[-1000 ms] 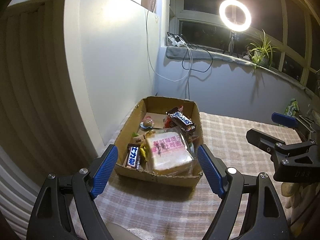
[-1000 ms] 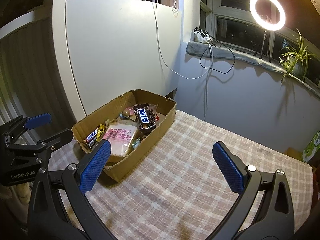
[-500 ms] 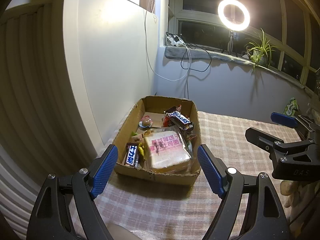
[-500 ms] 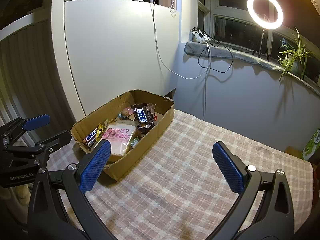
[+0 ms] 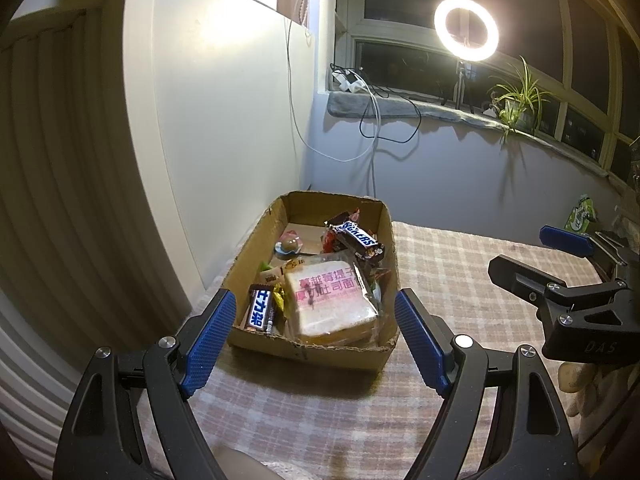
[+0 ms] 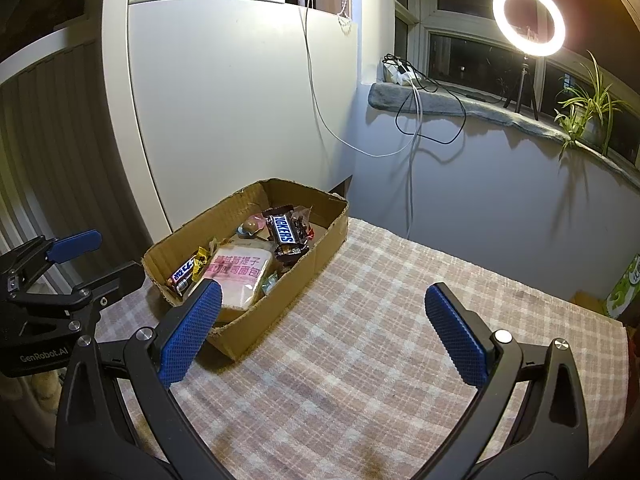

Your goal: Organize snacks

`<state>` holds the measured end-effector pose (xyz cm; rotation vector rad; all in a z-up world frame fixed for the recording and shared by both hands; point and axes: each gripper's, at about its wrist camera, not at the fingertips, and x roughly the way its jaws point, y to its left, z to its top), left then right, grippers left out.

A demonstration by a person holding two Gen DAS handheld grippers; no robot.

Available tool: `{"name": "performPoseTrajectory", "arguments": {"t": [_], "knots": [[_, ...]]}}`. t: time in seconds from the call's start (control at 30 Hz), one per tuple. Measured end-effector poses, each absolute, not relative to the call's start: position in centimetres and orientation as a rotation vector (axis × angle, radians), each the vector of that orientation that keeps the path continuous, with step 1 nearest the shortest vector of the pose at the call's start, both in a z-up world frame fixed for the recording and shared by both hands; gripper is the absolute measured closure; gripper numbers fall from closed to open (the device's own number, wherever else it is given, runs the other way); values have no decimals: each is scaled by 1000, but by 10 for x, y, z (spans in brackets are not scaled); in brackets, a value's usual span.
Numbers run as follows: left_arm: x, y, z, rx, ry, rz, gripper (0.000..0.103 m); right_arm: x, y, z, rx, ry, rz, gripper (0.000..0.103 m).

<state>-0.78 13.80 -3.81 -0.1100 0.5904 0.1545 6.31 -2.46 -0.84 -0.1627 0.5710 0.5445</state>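
A shallow cardboard box (image 5: 308, 350) sits on the checked tablecloth (image 5: 448, 280) by the white wall. It holds a wrapped bread pack with pink print (image 5: 332, 300), a Snickers bar (image 5: 356, 236), a second chocolate bar (image 5: 260, 308) and small candies. My left gripper (image 5: 314, 332) is open and empty, its pads level with the box's near end. The box also shows in the right wrist view (image 6: 272, 312). My right gripper (image 6: 324, 334) is open and empty, to the right of the box over the cloth.
A white cabinet panel (image 6: 240, 112) stands behind the box. A windowsill with cables (image 6: 416, 92), a ring light (image 6: 528, 18) and a plant (image 6: 588, 108) lies beyond. A green packet (image 6: 624, 288) stands at the table's far right edge.
Both grippers have drawn back and slightly up from the box, staying open and empty. The box and snacks have not moved.
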Motion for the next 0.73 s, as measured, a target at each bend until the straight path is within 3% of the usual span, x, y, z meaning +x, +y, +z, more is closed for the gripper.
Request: {"name": "performPoseTrajectory", "arguments": {"t": [0.73], "knots": [[-9, 134, -41, -102, 592, 152, 21, 62, -24, -13, -157, 578, 539, 0]]}}
